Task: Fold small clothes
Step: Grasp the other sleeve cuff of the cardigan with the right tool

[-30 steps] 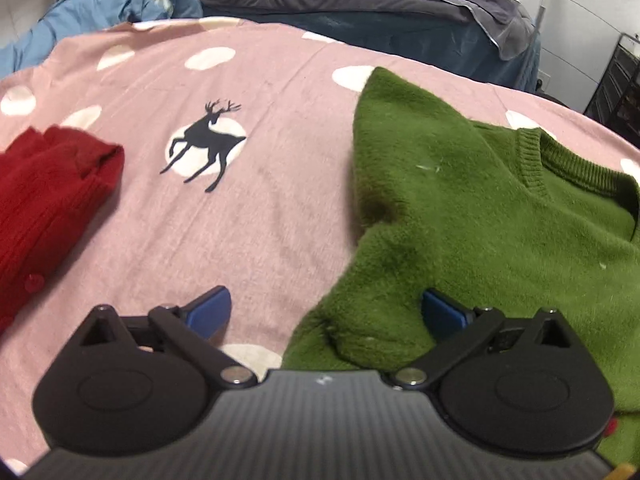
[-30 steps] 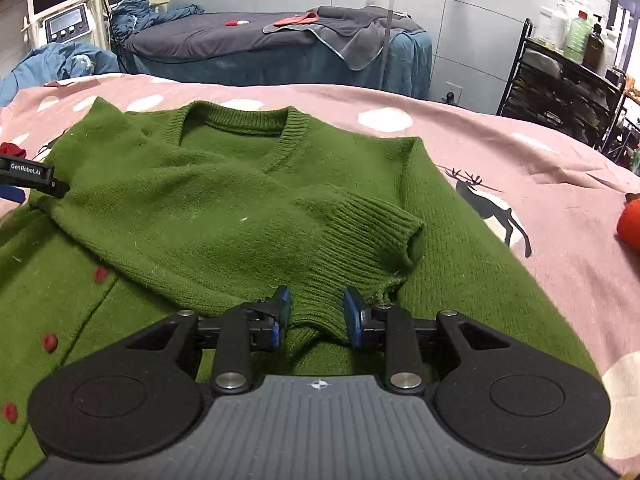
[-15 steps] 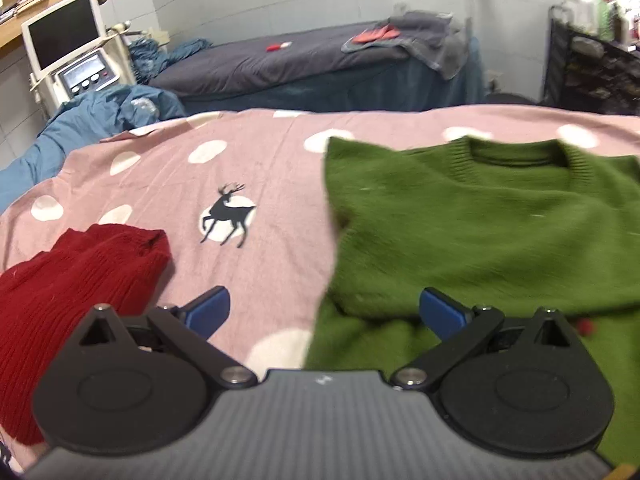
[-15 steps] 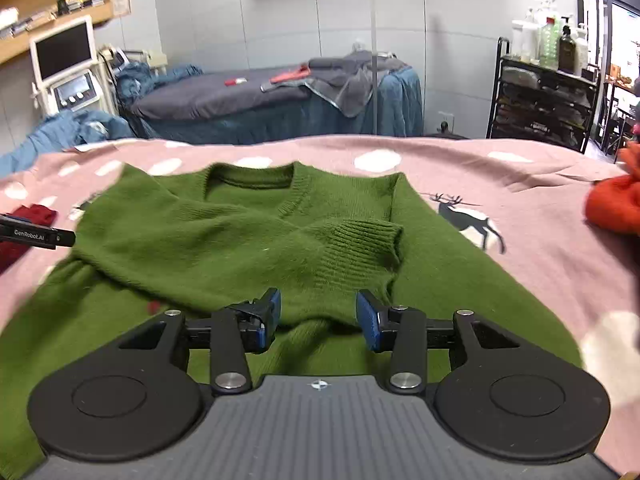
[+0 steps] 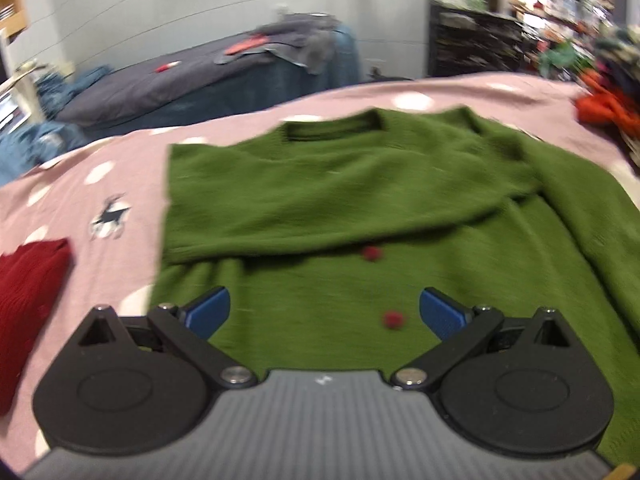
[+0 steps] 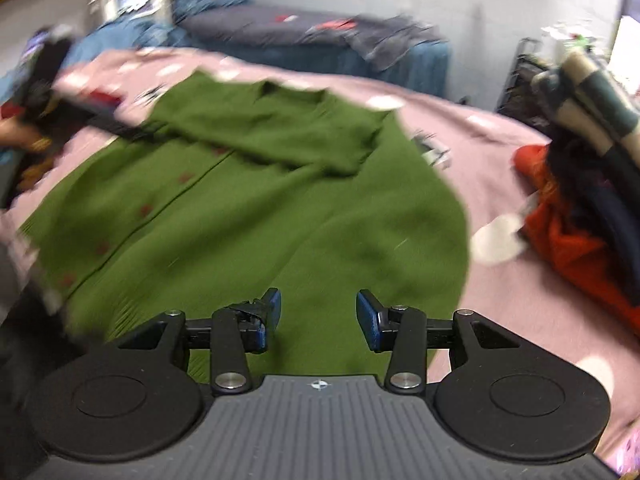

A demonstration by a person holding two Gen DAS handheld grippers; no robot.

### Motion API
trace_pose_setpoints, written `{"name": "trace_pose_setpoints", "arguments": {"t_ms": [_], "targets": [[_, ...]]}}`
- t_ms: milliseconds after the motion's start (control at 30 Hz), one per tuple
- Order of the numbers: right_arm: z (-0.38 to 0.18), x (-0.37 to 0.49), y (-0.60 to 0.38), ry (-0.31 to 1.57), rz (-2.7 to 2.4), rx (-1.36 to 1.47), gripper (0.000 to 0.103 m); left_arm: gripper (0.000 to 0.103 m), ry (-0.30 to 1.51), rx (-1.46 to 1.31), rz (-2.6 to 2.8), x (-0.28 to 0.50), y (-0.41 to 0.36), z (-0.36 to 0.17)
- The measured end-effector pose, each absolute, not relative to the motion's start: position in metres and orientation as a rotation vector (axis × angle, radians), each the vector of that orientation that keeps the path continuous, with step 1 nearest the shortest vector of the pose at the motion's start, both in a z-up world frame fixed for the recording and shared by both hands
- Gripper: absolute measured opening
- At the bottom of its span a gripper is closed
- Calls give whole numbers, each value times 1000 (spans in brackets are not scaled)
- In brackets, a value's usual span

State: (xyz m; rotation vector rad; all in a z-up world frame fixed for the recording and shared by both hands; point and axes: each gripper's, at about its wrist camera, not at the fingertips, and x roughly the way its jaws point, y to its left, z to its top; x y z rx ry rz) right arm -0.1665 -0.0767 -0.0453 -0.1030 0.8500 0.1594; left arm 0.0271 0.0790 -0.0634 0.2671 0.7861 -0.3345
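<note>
— How far along is that green cardigan [image 5: 360, 208]?

— Partway, I'd say. It lies flat on the pink spotted bedspread [image 5: 120, 152] with its neckline at the far side, and both sleeves are laid across the chest, one sleeve [image 5: 320, 216] folded over as a band above the red buttons [image 5: 394, 320]. The body below that is spread out full length, so the bottom hem has not yet been brought up to the collar. That fold looks like what's left.

— And the jaws, are they holding anything?

— No. The left gripper [image 5: 325, 312] has its blue pads spread wide, hovering over the lower front of the cardigan with nothing pinched between them. The right gripper [image 6: 318, 316] is parted too, a bit narrower, and the gap shows only knit lying flat underneath; it grips nothing.

— Anything else on the bed?

— A dark red knit [image 5: 28, 300] sits folded off at the left edge, apart from the cardigan, so perhaps that one is finished. Over at the right there's an orange-red garment [image 6: 568, 240] in a loose heap, probably waiting its turn. The pictures are blurred, so finer detail I can't give.
</note>
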Motion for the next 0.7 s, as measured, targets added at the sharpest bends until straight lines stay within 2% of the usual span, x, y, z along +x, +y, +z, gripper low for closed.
{"name": "trace_pose_setpoints", "arguments": {"t_ms": [200,267,333,367,400,500,700], "targets": [[-67,-173,-50,955,192,-121,72,103,799,310,-423,0,45,-67],[-78,-171,-51,987,172,-110,69,103,795,327,-430,-5,39,-68],[-88,-168,-53,999,169,-81,53,103,804,335,-433,-7,35,-69],[-92,-166,-56,1002,164,-66,31,103,811,333,-436,-7,34,-69],[-94,-164,-59,1003,151,-40,18,103,814,328,-434,-7,34,-69],[-89,-160,-81,974,146,157,11,103,811,314,-450,-9,34,-66],[-53,-163,-174,665,66,707,11,103,788,305,-542,-22,22,-59]]}}
